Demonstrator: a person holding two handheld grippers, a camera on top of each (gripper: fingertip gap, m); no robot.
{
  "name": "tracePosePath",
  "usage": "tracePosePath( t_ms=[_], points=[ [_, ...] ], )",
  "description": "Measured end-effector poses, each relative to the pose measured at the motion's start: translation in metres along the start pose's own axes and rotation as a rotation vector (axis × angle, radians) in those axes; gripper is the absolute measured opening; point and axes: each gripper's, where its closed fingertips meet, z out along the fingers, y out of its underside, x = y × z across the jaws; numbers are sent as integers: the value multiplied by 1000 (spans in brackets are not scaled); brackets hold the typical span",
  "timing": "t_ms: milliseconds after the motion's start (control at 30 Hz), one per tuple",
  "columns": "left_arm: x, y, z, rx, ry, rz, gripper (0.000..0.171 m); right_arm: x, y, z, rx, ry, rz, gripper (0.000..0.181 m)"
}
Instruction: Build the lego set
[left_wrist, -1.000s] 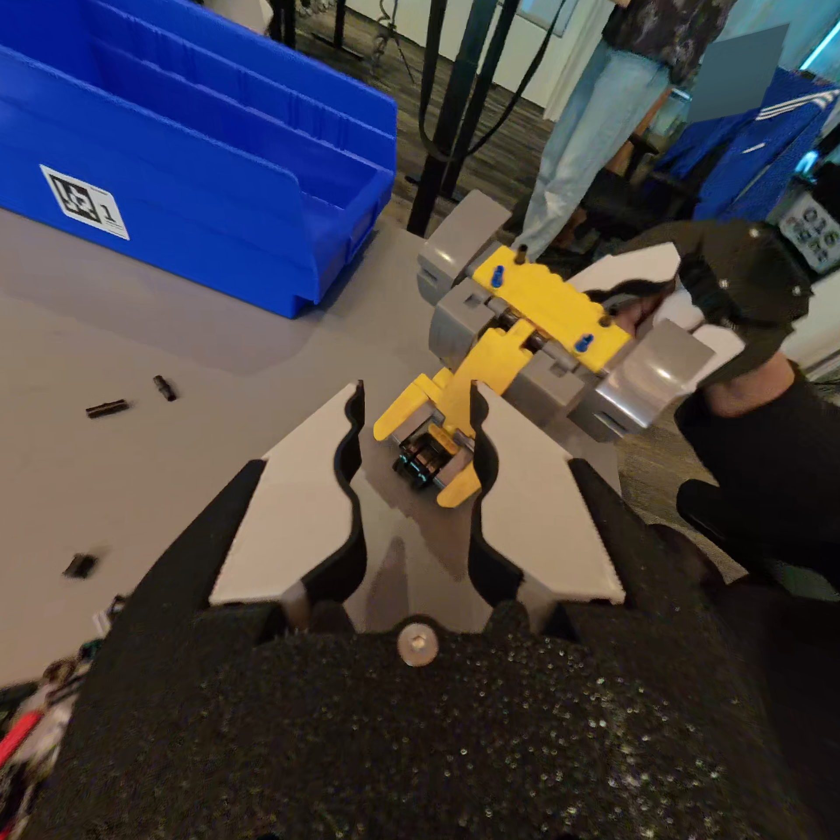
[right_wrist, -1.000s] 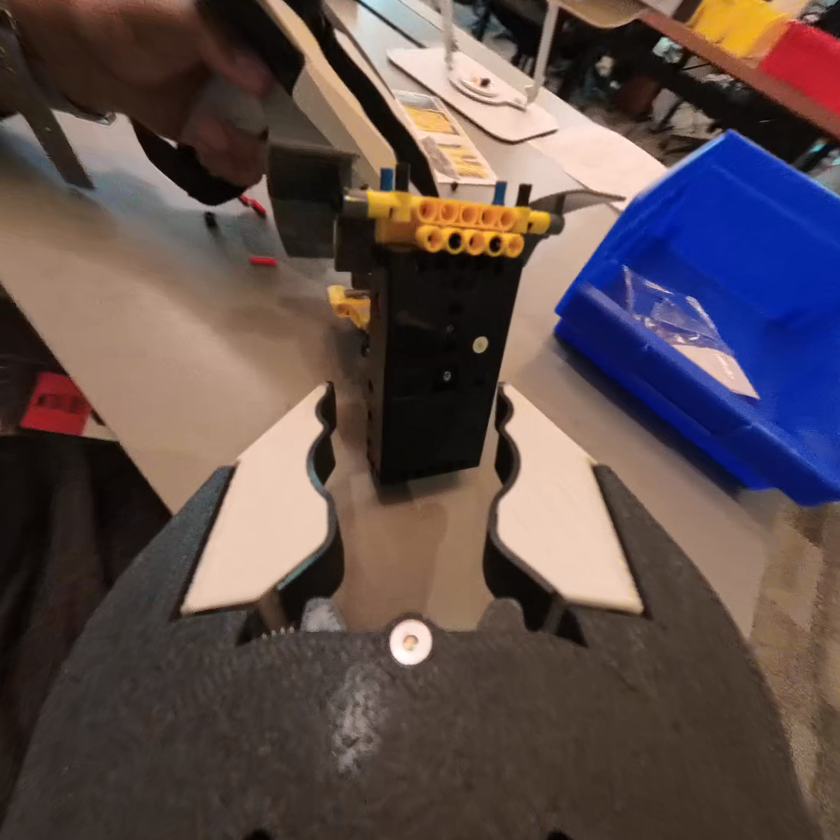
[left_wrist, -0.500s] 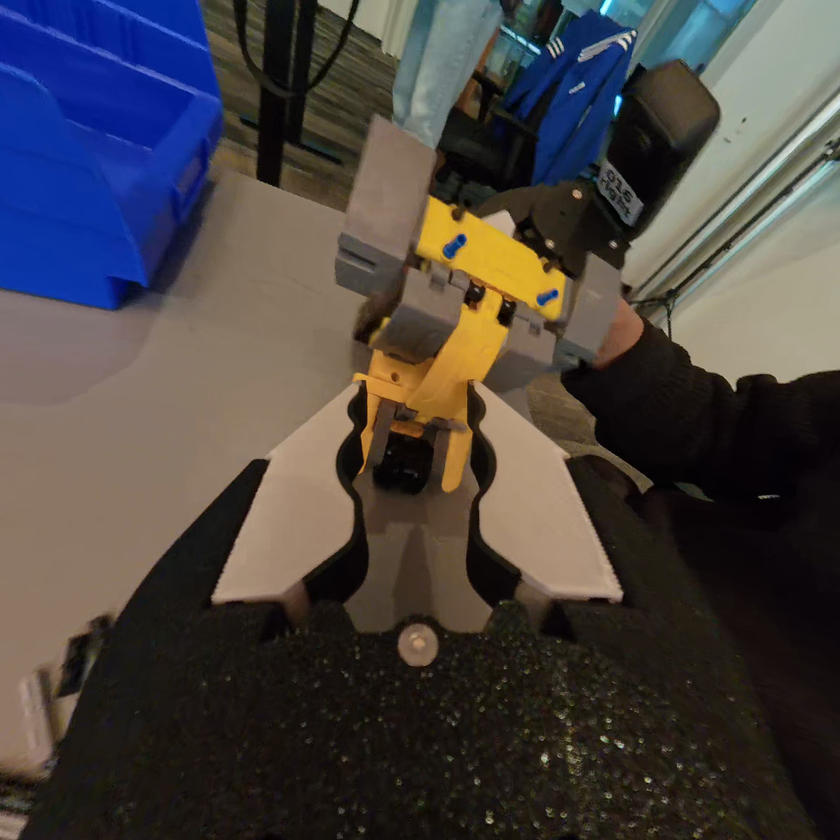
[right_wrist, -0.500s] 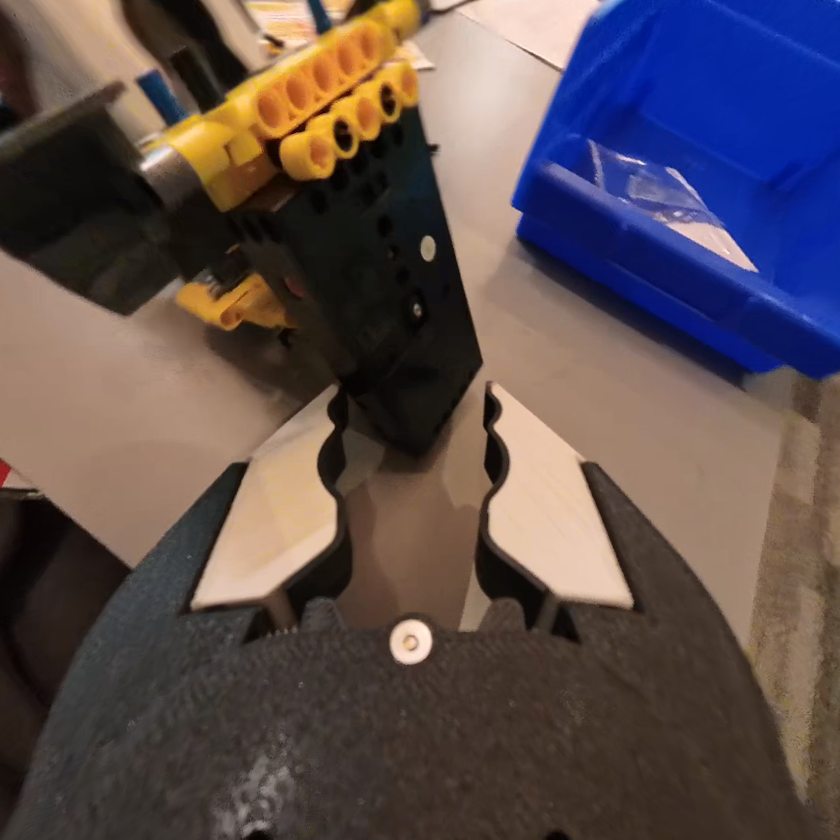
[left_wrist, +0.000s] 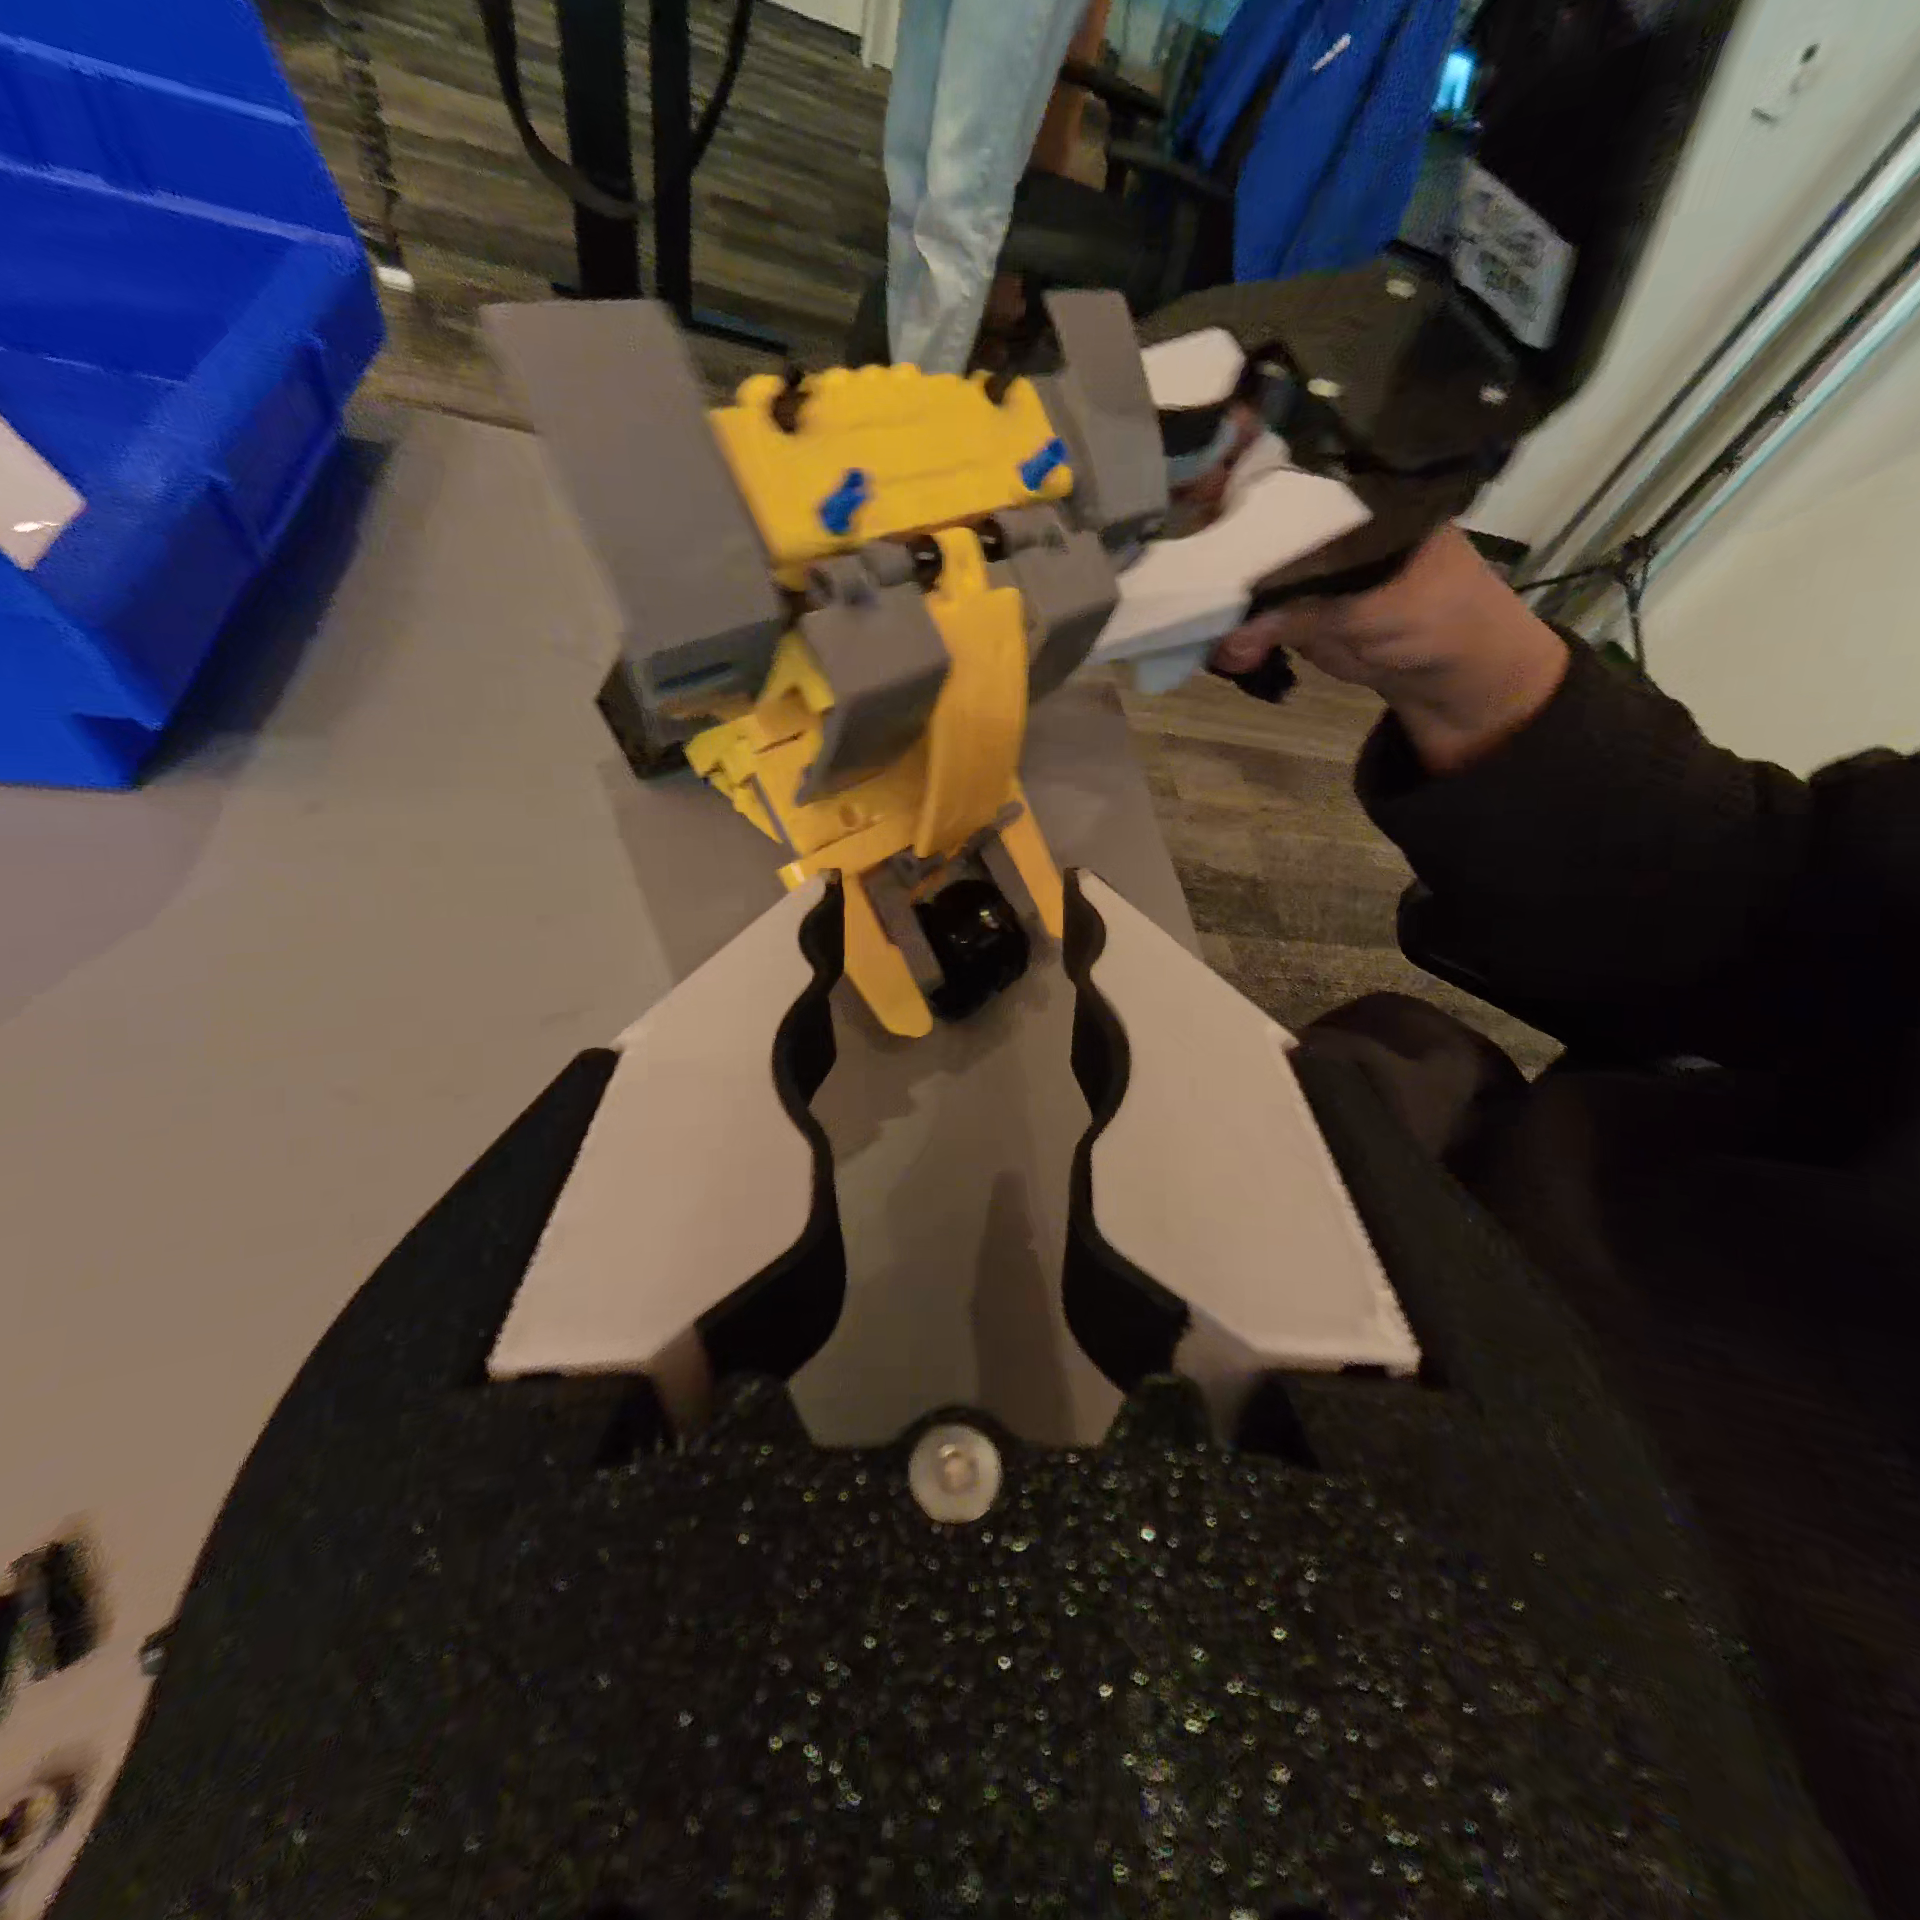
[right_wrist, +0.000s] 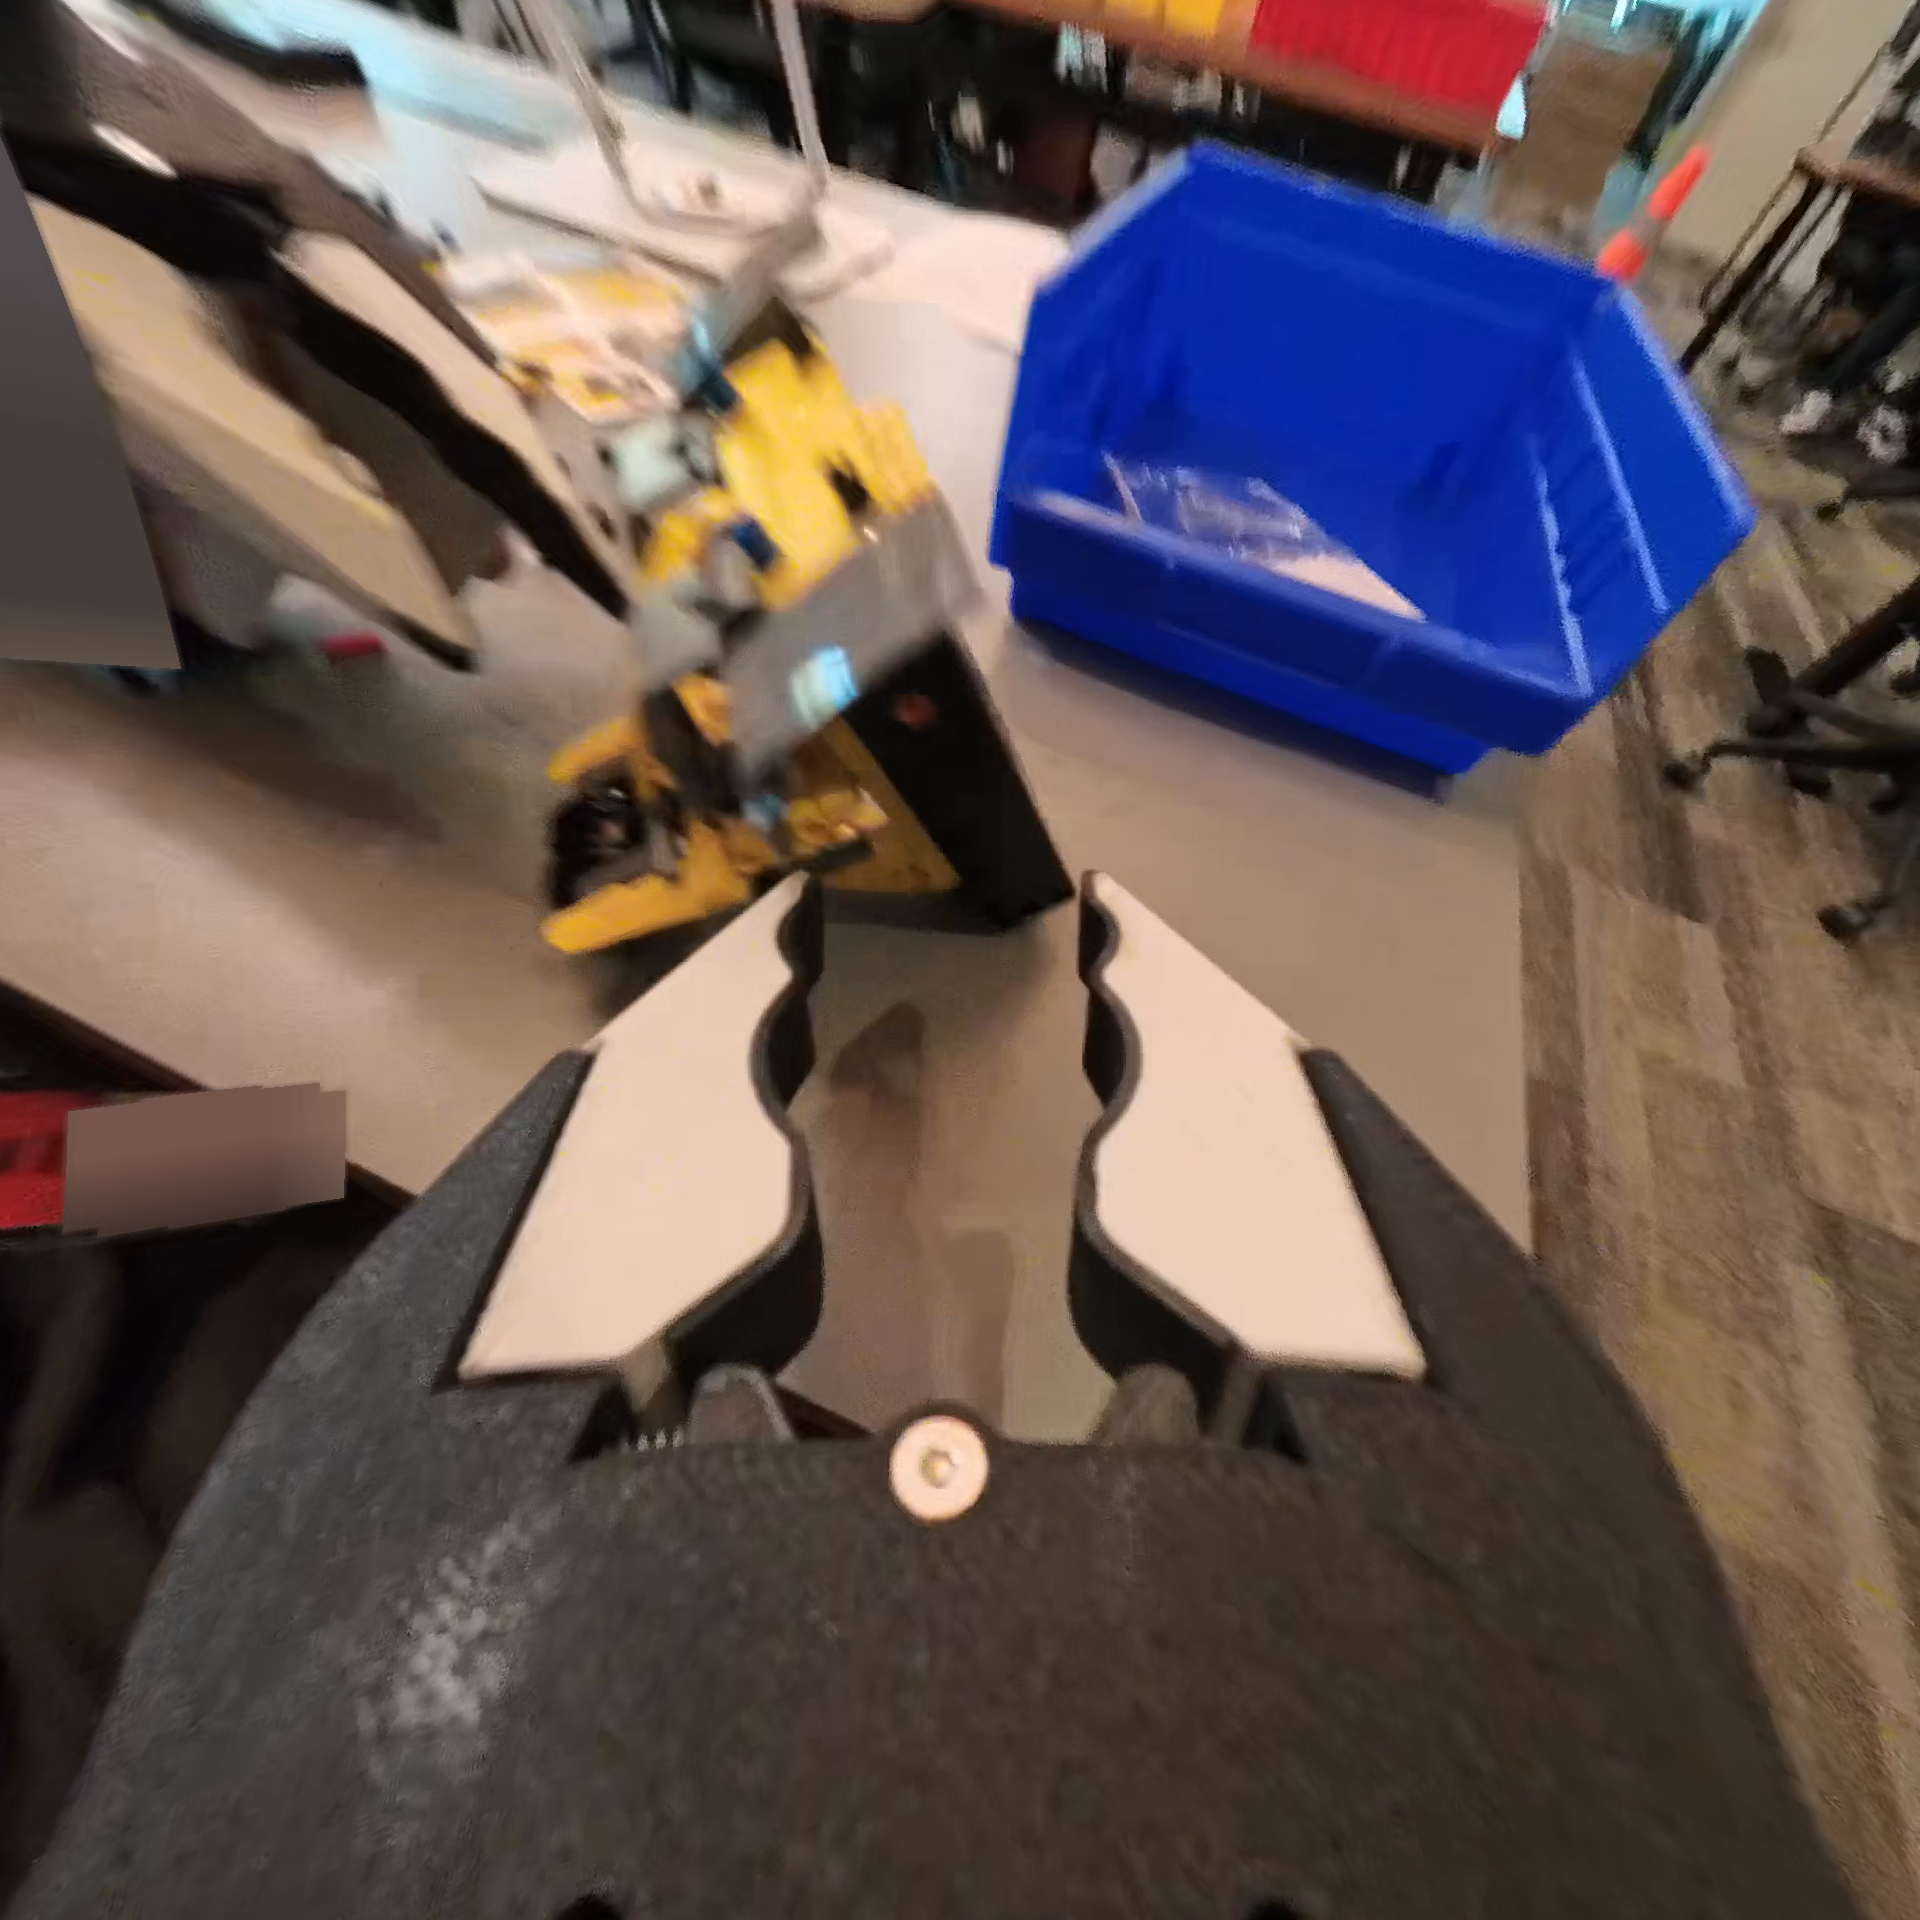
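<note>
A: Toy block model, yellow and grey, sits tipped on the grey table, near the blue bin.

B: Who has it?

A: Nobody. The left gripper is open around its low yellow end. The right gripper is open too, just beside its black block.

B: Could it go wrong?

A: I think so. One bump could knock it over the table edge.
</note>
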Motion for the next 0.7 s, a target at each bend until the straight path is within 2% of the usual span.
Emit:
tracePosePath(
  t_ms=[33,100,200,267,367,433,533,600,700],
  points=[
    [-4,-1,0,6,-18,3,40,-8,-6,-5,41,-6,-1,39],
    [-9,-6,0,28,-46,21,36,-19,-11,-11,76,9,-24,33],
    [-7,-13,2,62,-45,74,29,-30,0,-12,20,24,-37,33],
    [-4,-16,5,75,-23,99,26,-40,9,-11,-2,11,-29,33],
    [1,-20,8,87,56,97,25,-54,10,-15,61,-1,-17,27],
    [3,-18,11,62,104,69,26,-60,6,-18,112,12,-34,22],
    [3,-17,15,44,128,51,26,-63,11,-11,79,21,-48,22],
    [5,-13,21,11,140,66,26,-69,14,-6,60,5,-42,22],
    [12,-8,31,-46,151,127,26,-66,15,-2,55,61,-68,21]
  ],
)
